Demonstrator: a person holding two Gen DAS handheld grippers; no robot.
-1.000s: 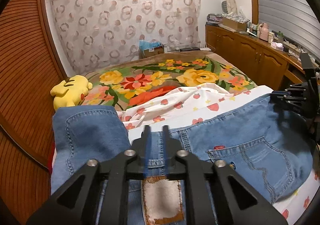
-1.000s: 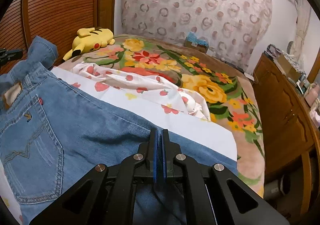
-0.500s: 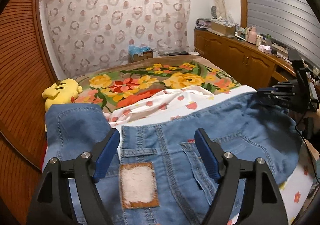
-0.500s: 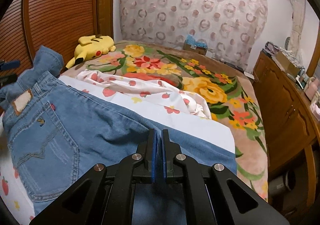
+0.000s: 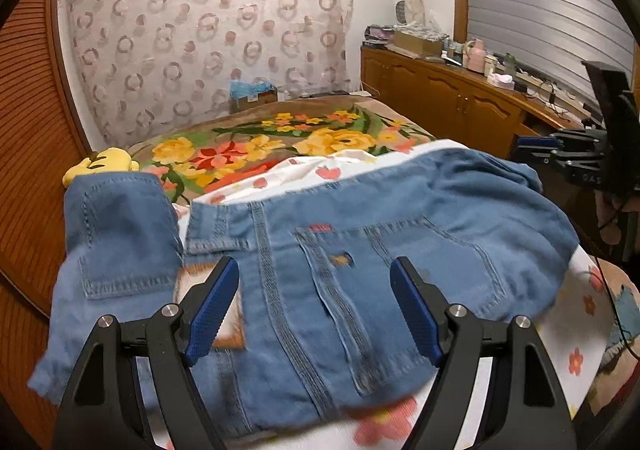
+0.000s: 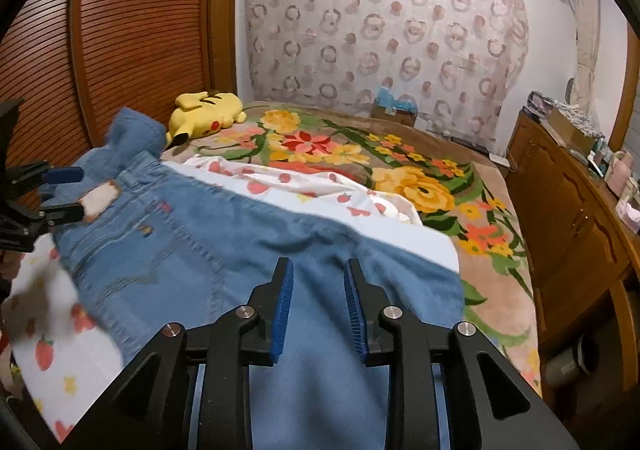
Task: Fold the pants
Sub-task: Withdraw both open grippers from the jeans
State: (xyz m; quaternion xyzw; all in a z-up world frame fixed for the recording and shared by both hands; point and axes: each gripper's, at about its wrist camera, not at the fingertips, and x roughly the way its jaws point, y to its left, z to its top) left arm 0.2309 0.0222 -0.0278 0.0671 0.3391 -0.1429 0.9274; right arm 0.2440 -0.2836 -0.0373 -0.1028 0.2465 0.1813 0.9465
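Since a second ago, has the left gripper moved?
Yes. The left gripper has backed off the jeans, its jaws just opened; the leather patch now sits by its left finger.

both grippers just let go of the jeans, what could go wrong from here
The jeans lie near the bed's edge, partly over a loose strawberry-print sheet, so they might slide or drag it when regrasped. One folded-over flap stands bunched at the waist and may spring back. The left gripper and right gripper, jaws just opened, could snag denim.
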